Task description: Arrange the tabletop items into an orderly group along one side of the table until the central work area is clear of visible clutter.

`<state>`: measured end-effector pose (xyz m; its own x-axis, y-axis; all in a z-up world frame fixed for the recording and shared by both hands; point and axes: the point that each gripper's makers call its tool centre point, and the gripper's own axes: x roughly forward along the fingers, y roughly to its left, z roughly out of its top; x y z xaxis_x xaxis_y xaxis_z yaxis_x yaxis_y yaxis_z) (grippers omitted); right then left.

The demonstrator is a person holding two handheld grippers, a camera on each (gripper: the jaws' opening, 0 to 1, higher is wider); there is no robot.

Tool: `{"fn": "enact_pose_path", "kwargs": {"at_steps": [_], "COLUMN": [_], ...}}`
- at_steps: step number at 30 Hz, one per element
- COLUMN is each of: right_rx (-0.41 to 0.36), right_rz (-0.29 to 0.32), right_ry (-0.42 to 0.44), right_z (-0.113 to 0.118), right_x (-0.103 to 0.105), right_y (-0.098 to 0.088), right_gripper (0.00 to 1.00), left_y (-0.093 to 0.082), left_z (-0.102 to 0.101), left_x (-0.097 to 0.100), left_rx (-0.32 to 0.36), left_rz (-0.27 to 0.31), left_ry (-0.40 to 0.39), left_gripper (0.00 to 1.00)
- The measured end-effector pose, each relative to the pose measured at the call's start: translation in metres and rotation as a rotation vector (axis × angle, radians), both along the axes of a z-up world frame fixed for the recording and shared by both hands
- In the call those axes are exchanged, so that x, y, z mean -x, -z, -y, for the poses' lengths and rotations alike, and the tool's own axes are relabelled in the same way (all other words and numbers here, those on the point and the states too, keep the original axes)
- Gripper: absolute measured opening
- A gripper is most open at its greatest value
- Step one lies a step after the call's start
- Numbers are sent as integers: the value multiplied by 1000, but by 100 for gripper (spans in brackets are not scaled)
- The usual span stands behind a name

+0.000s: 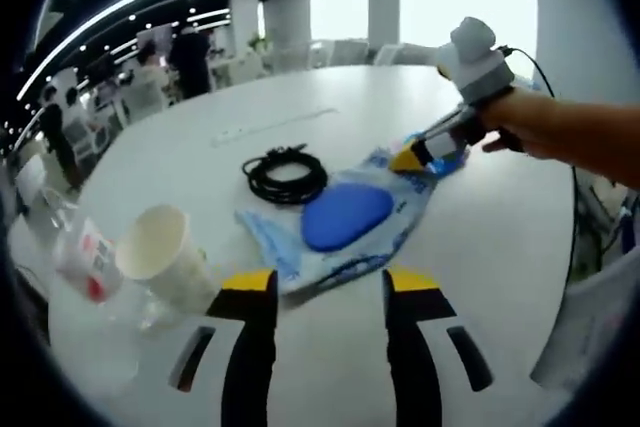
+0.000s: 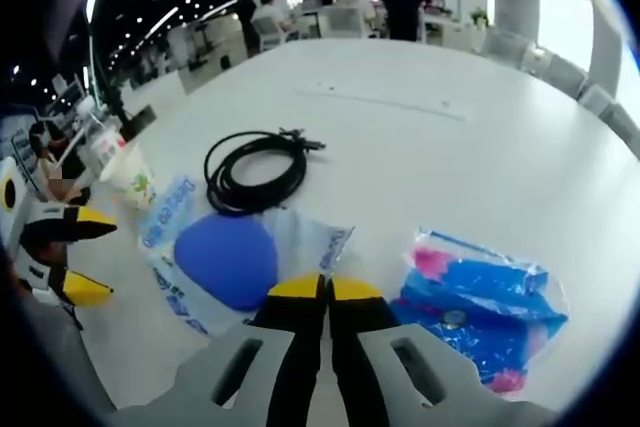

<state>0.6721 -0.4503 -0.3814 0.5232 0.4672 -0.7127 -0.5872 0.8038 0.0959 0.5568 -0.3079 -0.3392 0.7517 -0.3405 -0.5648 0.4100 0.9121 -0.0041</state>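
Observation:
A clear plastic bag with blue print (image 1: 400, 217) (image 2: 300, 237) lies mid-table, holding a blue oval pad (image 1: 345, 214) (image 2: 228, 259). My left gripper (image 1: 330, 283) (image 2: 90, 255) stands open, and the bag's near edge reaches in between its yellow tips. My right gripper (image 2: 325, 289) (image 1: 410, 159), held by a person's hand, is shut with its tips on the bag's opposite corner. A coiled black cable (image 1: 286, 176) (image 2: 255, 172) lies just beyond the bag. A blue and pink packet (image 2: 480, 297) rests beside the right gripper.
A paper cup (image 1: 160, 247) (image 2: 128, 175) lies tilted next to a clear plastic cup with a red label (image 1: 85, 259) at the table's edge. A white power strip (image 1: 240, 132) (image 2: 385, 102) lies farther off on the round white table (image 1: 500, 237). People and chairs stand beyond.

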Motion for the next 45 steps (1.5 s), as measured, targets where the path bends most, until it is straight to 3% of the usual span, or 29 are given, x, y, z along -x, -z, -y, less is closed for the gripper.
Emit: {"fn": "enact_pose_path", "kwargs": {"at_steps": [6,16,31,37,45], "right_rx": [1,8,-13,-26,-35], "right_rz": [-9,12,52,87,160], "right_ry": [-1,9,16,16,-15], "right_z": [1,2,4,3,1], "right_x": [3,2,1,1,7], "right_y": [1,-4,-19,-35,-70], "right_gripper": [2,15,17,20,26], "left_y": [-4,-8,-14,-22,-38], "left_z": [12,16,24,26,22], "left_x": [2,4,2,-1,-4], "left_rx": [20,34,45,51,44], "left_rz": [18,26,37,52,76], "left_ry": [46,73,99,113,137], "left_gripper": [43,46,49,51,52]}}
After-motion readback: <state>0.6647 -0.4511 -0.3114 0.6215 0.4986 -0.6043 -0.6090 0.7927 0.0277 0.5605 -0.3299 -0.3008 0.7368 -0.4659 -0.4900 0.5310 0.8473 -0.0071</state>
